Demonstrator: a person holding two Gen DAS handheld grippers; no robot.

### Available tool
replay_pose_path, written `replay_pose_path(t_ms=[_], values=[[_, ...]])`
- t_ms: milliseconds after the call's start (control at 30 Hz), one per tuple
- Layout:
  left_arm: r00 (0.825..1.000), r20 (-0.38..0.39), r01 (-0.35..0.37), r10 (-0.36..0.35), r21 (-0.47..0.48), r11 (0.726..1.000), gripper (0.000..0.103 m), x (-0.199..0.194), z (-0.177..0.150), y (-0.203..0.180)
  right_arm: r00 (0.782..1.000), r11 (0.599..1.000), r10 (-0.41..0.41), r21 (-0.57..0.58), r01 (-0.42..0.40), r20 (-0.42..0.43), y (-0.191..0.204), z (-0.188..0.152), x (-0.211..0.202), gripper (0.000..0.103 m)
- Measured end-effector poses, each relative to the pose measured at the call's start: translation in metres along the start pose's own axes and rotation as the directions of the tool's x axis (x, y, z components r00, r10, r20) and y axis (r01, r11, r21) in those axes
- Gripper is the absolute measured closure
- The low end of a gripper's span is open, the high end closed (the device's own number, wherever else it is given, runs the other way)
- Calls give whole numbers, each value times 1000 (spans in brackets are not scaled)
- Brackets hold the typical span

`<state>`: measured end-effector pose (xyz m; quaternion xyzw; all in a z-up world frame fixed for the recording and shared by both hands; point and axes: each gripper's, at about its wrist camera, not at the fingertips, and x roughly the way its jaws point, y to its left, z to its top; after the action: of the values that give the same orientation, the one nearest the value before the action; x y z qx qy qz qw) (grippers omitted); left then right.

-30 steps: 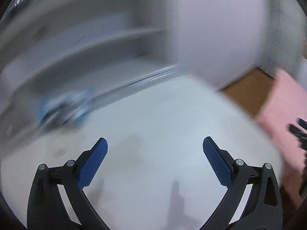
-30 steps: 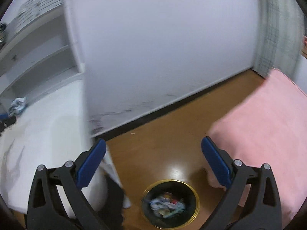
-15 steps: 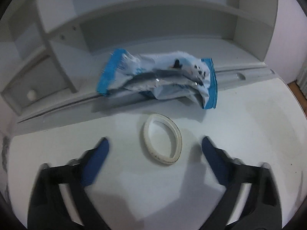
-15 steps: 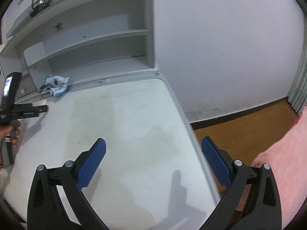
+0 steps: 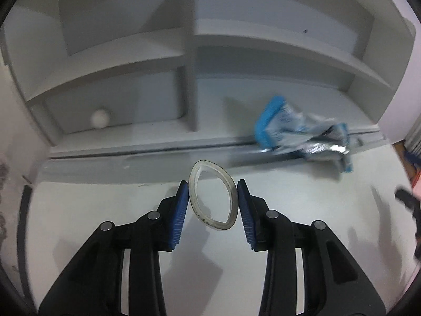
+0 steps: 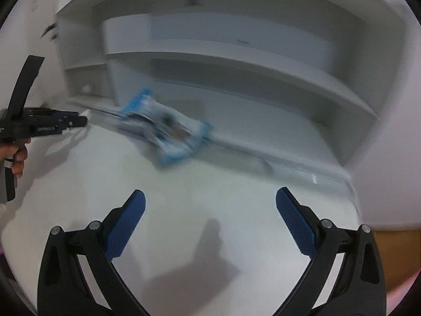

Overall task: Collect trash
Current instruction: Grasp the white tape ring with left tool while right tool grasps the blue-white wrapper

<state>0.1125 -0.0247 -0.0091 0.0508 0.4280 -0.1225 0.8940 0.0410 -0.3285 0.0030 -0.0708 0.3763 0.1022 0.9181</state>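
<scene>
A whitish tape ring (image 5: 216,223) lies on the white desk (image 5: 329,231), between the blue pads (image 5: 181,210) of my left gripper (image 5: 212,184). Its jaws are closing, and both pads press the ring's sides so that it is squeezed into an oval. A crumpled blue and silver wrapper (image 5: 297,137) rests against the ledge of the shelf unit, up and right of the ring. In the right wrist view the wrapper (image 6: 168,129) is blurred, well ahead of my right gripper (image 6: 210,192), which hangs open over bare desk with nothing between its fingers.
A white shelf unit (image 5: 189,52) with a small drawer knob (image 5: 100,118) backs the desk. A hand (image 6: 18,158) holds the left gripper (image 6: 79,121) at the left. The desk's right edge drops to wooden floor (image 6: 389,252).
My left gripper swung to the shelf side, moved forward around the tape ring and narrowed onto it. My right gripper swung from the floor bin across the desk toward the wrapper, still open.
</scene>
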Motion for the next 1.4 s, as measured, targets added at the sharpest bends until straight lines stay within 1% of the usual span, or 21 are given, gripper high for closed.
replay_pose_path(t_ms=[67, 133, 233, 300, 400, 433, 467, 500, 533, 567, 600, 667, 733, 767, 833, 933, 1000, 1033, 1100, 1167, 1400], values=[[1000, -25, -1, 1, -7, 1000, 66, 4, -4, 10, 999, 996, 48, -76, -49, -15, 14, 24, 22, 7], [999, -47, 3, -4, -24, 1000, 66, 11, -9, 18, 996, 986, 70, -148, -77, -54, 31, 46, 48, 7], [998, -61, 7, -10, -37, 999, 66, 21, -10, 28, 994, 968, 75, -233, -92, -80, 50, 67, 76, 7], [998, -57, 6, -8, -42, 999, 66, 24, -11, 35, 992, 958, 88, -265, -109, -91, 58, 78, 89, 7], [998, -60, 0, -2, -35, 999, 65, 25, -8, 40, 991, 940, 58, -327, -94, -119, 67, 92, 109, 7], [998, -61, -2, 0, -32, 999, 65, 25, -9, 41, 990, 936, 52, -340, -94, -130, 67, 97, 119, 11], [998, -61, -9, 7, -29, 1000, 63, 24, -10, 41, 987, 933, 55, -343, -104, -150, 67, 99, 126, 20], [998, -59, -13, 11, -25, 1000, 60, 23, -11, 42, 984, 934, 59, -340, -114, -167, 67, 99, 129, 24], [998, -58, -16, 15, -28, 999, 55, 25, -12, 35, 980, 935, 69, -331, -130, -189, 67, 98, 133, 34], [998, -57, -20, 19, -30, 999, 55, 27, -11, 22, 977, 935, 72, -327, -135, -200, 67, 97, 136, 41], [998, -58, -25, 24, -31, 999, 55, 26, -13, 23, 978, 935, 63, -332, -127, -198, 68, 94, 137, 41], [998, -62, -26, 24, -37, 999, 58, 22, -17, 33, 982, 937, 63, -327, -121, -180, 69, 94, 136, 47], [998, -61, -24, 21, -42, 999, 69, 19, -19, 36, 982, 945, 71, -303, -123, -175, 61, 95, 128, 50], [998, -63, -15, 11, -58, 998, 70, 17, -20, 38, 981, 949, 79, -289, -129, -177, 59, 97, 126, 52], [998, -64, 7, -12, -81, 997, 70, 16, -21, 40, 979, 953, 89, -271, -137, -181, 57, 99, 121, 54], [998, -60, 16, -21, -82, 996, 71, 12, -26, 37, 982, 956, 92, -261, -133, -163, 57, 98, 107, 54], [999, -46, 23, -26, -76, 997, 71, 7, -26, 34, 984, 960, 98, -246, -133, -149, 54, 98, 97, 55], [999, -40, 24, -27, -73, 997, 71, 4, -23, 40, 985, 962, 97, -240, -129, -141, 53, 98, 92, 55], [999, -25, 27, -29, -59, 998, 71, -2, -25, 30, 988, 966, 93, -230, -120, -126, 49, 95, 81, 55], [999, -13, 31, -31, -46, 998, 71, -12, -27, 33, 988, 968, 97, -219, -121, -118, 49, 95, 76, 55], [999, 13, 51, -51, 1, 999, 71, -34, -28, 9, 990, 978, 80, -182, -101, -118, 46, 56, 50, 55]])
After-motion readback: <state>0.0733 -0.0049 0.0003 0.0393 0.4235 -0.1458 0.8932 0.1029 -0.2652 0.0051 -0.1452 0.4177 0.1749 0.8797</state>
